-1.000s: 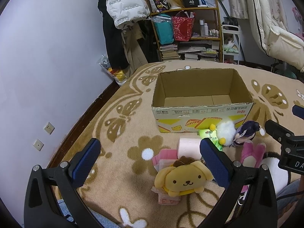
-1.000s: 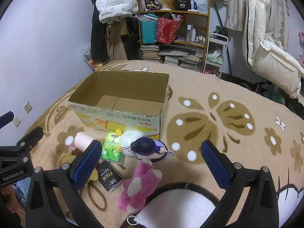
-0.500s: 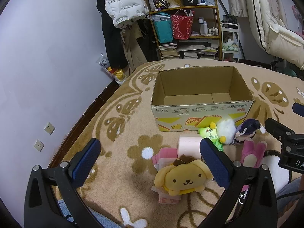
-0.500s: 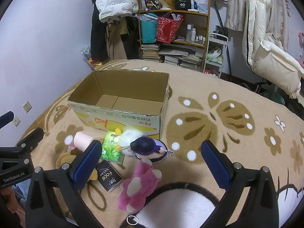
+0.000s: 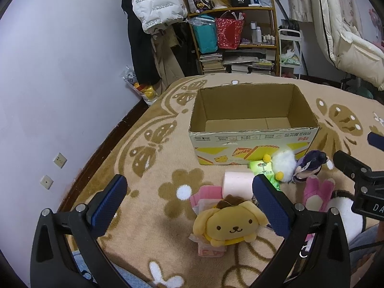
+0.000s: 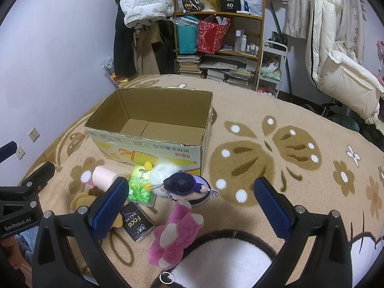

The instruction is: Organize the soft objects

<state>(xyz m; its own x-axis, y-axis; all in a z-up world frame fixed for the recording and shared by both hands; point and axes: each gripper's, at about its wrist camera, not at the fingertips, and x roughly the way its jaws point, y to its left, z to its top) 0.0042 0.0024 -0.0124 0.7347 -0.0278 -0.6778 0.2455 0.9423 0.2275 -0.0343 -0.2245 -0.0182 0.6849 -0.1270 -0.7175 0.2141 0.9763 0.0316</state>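
An empty open cardboard box [image 5: 252, 141] [image 6: 153, 148] stands on the patterned rug. In front of it lie a yellow dog plush [image 5: 230, 225] [image 6: 79, 200], a pink plush [image 6: 175, 232] [image 5: 316, 192], a purple-haired doll [image 6: 187, 187] [image 5: 309, 165], a white fluffy plush [image 6: 163, 177] [image 5: 284, 165] and a pink roll [image 5: 237, 182] [image 6: 104, 176]. My left gripper [image 5: 189, 204] is open and empty above the rug, the dog plush between its fingers' line. My right gripper [image 6: 189, 206] is open and empty above the pink plush.
A green packet [image 6: 140, 184] and a black "face" packet [image 6: 136, 224] lie among the toys. A pink packet [image 5: 204, 196] lies under the dog plush. A full shelf [image 5: 235, 36] and hanging coats [image 5: 156, 4] stand behind the rug. The wall [image 5: 60, 72] runs along the left.
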